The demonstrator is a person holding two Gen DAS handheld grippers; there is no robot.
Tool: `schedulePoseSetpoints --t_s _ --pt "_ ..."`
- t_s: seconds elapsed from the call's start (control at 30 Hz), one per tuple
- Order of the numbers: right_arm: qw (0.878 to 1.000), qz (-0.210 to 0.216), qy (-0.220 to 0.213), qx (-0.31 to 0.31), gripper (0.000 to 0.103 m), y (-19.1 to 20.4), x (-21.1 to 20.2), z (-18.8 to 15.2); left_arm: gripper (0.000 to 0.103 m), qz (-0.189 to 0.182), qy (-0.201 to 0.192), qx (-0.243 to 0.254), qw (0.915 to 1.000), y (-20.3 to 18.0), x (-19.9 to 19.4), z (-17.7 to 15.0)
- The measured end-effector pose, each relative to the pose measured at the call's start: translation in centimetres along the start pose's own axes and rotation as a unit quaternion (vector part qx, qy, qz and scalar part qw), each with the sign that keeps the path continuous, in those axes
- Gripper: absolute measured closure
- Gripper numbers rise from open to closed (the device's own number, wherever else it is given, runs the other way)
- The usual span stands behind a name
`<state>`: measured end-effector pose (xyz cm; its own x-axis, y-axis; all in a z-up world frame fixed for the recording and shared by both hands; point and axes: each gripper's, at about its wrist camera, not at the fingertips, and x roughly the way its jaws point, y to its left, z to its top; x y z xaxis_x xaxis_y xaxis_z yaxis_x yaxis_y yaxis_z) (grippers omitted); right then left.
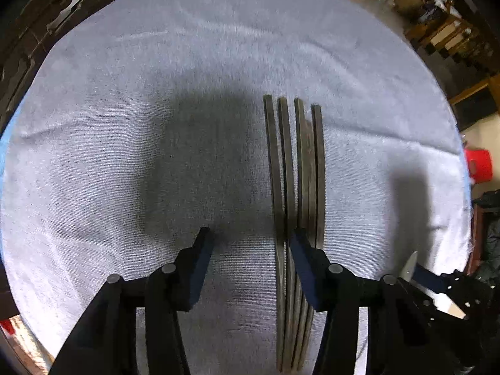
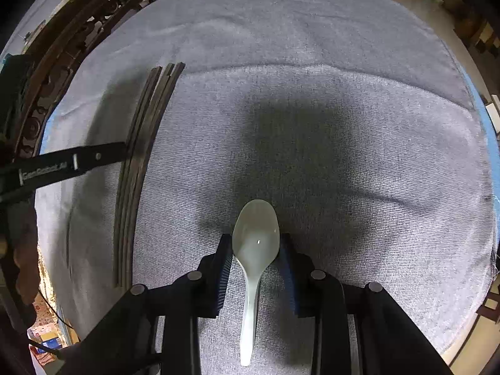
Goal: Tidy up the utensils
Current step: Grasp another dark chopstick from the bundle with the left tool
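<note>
Several dark chopsticks [image 1: 295,168] lie side by side on the grey cloth; in the right wrist view the chopsticks [image 2: 140,156] run along the left. My left gripper [image 1: 250,243] is open and low over the cloth, its right finger [image 1: 304,262] resting at the chopsticks. A white ceramic spoon [image 2: 254,237] lies bowl-up on the cloth. My right gripper [image 2: 256,247] is open with its fingers on either side of the spoon's bowl, close to it. The spoon [image 1: 409,265] and the right gripper show at the lower right of the left wrist view.
The grey cloth [image 1: 156,125] covers a round table; a blue edge [image 2: 490,125] shows under it. A dark carved wooden chair [image 2: 62,47] stands at the far left. A red stool [image 1: 478,164] and cluttered shelves [image 1: 443,31] lie beyond the table.
</note>
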<state>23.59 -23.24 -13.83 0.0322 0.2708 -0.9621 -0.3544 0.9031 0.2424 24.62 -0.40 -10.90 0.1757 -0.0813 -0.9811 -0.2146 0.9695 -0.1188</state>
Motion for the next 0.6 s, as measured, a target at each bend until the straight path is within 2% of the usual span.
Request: schedulePoseSetpoints --t_s 0.1,0.2,0.27,0.47,0.57,0.6 --pt "1.0 0.0 0.002 -0.004 0.07 -0.5 -0.2 0.1 0.063 0.012 0.004 -0.009 0.9999 0.2 0.0 0.4" --pt "1.0 -0.002 0.005 -0.005 0.07 -0.1 -0.7 0.3 0.073 0.006 0.015 -0.004 0.9999 0.6 0.0 0.6" --pt "1.0 -0.003 0.007 -0.005 0.07 0.7 -0.1 0.7 0.084 -0.002 0.025 -0.003 0.9997 1.1 -0.1 0.7" --pt "0.999 -0.01 0.025 -0.018 0.07 1.8 0.6 1.5 0.087 0.003 0.058 0.012 0.9982 3.2 -0.4 0.2" --pt "0.998 -0.02 0.046 -0.029 0.07 2.4 0.8 2.1 0.088 0.007 0.087 0.024 0.9959 3.8 -0.1 0.1" --pt "0.998 -0.024 0.054 -0.033 0.07 2.7 0.9 2.4 0.088 0.014 0.084 0.028 0.996 3.6 -0.2 0.2"
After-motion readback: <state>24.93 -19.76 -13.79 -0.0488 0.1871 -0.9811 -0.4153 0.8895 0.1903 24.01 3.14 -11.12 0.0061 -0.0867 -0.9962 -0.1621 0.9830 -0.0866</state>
